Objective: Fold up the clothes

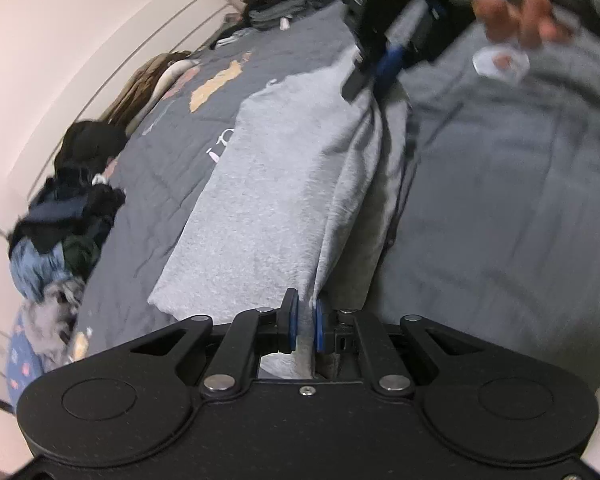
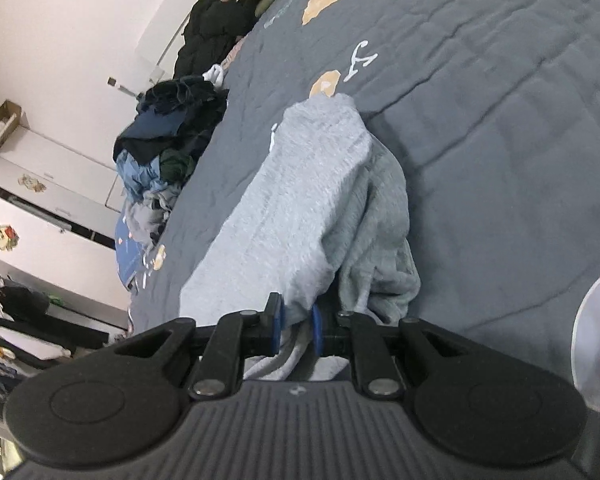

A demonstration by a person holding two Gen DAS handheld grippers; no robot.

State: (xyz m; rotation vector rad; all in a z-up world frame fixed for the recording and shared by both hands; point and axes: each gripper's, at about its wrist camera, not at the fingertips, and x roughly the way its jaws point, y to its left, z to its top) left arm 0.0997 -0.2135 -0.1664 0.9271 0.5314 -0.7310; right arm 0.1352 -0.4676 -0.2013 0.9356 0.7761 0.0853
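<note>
Left tool (image 1: 307, 322) was clamped on an edge of the light grey garment (image 1: 268, 184), blue pads nearly together with a thin fold of cloth pinched between them. Right tool (image 2: 296, 326) was likewise clamped on the same garment (image 2: 300, 208), jaws a little wider, holding a thicker bunch. In the left wrist view the right tool (image 1: 364, 76) showed at the garment's far end, with a blurred hand (image 1: 520, 12) beyond it, so the two grips sat at opposite ends of one edge. The garment ran straight away from each tool as a long strip, its long axis roughly along the line between the tools, draped onto the dark grey bedspread (image 2: 500, 120). The folded-over layer lay on the side toward the heap of dark and blue laundry (image 2: 168, 140); a looser, duller grey layer sagged on the other side. My read: the next fold turns on carrying the held edge across the strip, both tools together, neither nearer.
</note>
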